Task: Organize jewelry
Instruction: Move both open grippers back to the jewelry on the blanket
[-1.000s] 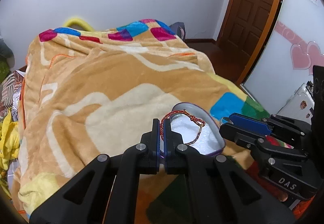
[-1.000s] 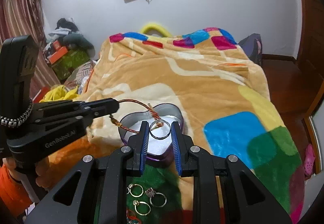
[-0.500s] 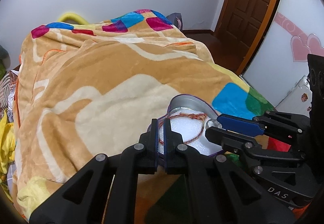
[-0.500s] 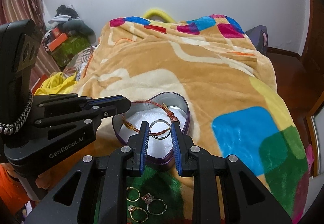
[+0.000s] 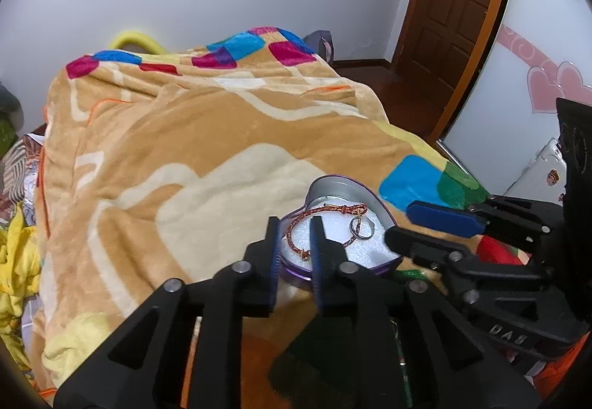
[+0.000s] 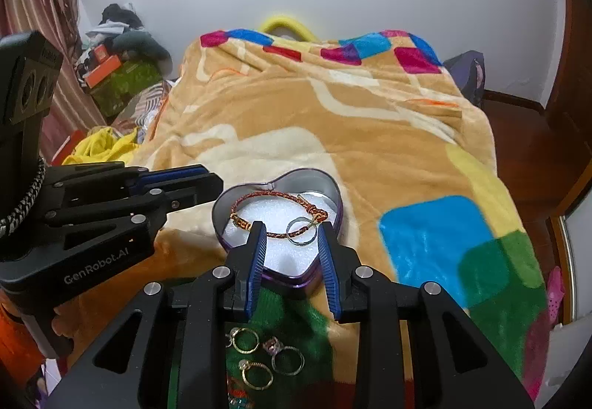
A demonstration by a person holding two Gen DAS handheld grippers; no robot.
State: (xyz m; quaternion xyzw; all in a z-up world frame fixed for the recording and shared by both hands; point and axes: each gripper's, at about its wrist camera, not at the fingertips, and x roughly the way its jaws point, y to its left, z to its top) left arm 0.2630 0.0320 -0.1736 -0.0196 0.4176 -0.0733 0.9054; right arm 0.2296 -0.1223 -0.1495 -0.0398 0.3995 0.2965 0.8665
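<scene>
A purple heart-shaped tin (image 5: 335, 183) (image 6: 335, 192) lined with white foam sits on the blanket. A red braided bracelet (image 5: 325, 210) (image 6: 275, 195) and a silver ring (image 5: 362, 227) (image 6: 301, 232) lie on the foam, the ring resting over the bracelet's clasp end. My left gripper (image 5: 295, 228) (image 6: 216, 183) hovers at the tin's near left edge. Its jaws are opening, and a loop of the bracelet shows between them without being pressed. My right gripper (image 6: 290, 229) (image 5: 397, 222) is over the tin's near side. Its jaws are opening too, and the ring lies loose between them.
Three more rings (image 6: 246, 339) (image 6: 288, 357) (image 6: 257, 374) lie on the green patch of the blanket (image 6: 407, 165) below my right gripper. The bed's right edge drops to a wooden floor (image 6: 532, 135). Clothes and boxes (image 6: 111, 76) are piled at the left.
The left jaws were shut on the bracelet and the right jaws on the ring, both above the tin. Both pieces now rest on the foam and both pairs of jaws have parted.
</scene>
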